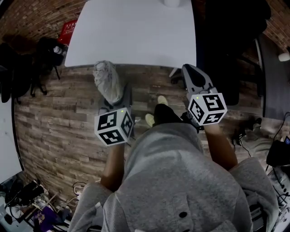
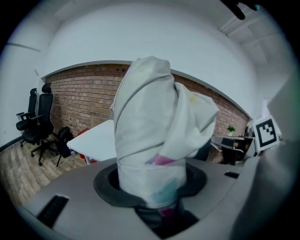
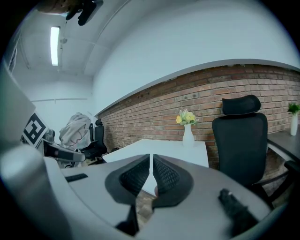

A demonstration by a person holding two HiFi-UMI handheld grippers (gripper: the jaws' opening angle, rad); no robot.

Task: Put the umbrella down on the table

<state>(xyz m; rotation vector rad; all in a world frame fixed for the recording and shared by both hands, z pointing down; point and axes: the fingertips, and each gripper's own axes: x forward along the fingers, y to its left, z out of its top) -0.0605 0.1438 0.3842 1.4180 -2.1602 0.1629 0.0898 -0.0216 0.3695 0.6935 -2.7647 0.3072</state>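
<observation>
White table (image 1: 136,36) at 12 o'clock, folded umbrella (image 2: 150,117) short of it at 11 o'clock, likely light, soft cloth over stiff ribs, clamped by left gripper (image 2: 150,183), best held mid-bundle; right gripper (image 3: 151,174) closed, empty.

In the left gripper view, the lower end of the umbrella (image 2: 154,136) was buried between the jaws of the left hand-held gripper (image 2: 152,180). Its pads were largely covered by the folded fabric, and the handle could not be made out. In the head view, that gripper's jaws were hidden beneath its marker cube (image 1: 114,126). Beyond both grippers, the far edge of the bench (image 1: 131,31) and the vase (image 1: 172,2) were cut off by the top edge. A small pale spot seen below the closed jaws of the right hand-held gripper (image 3: 151,161) was too blurred to be identified.
</observation>
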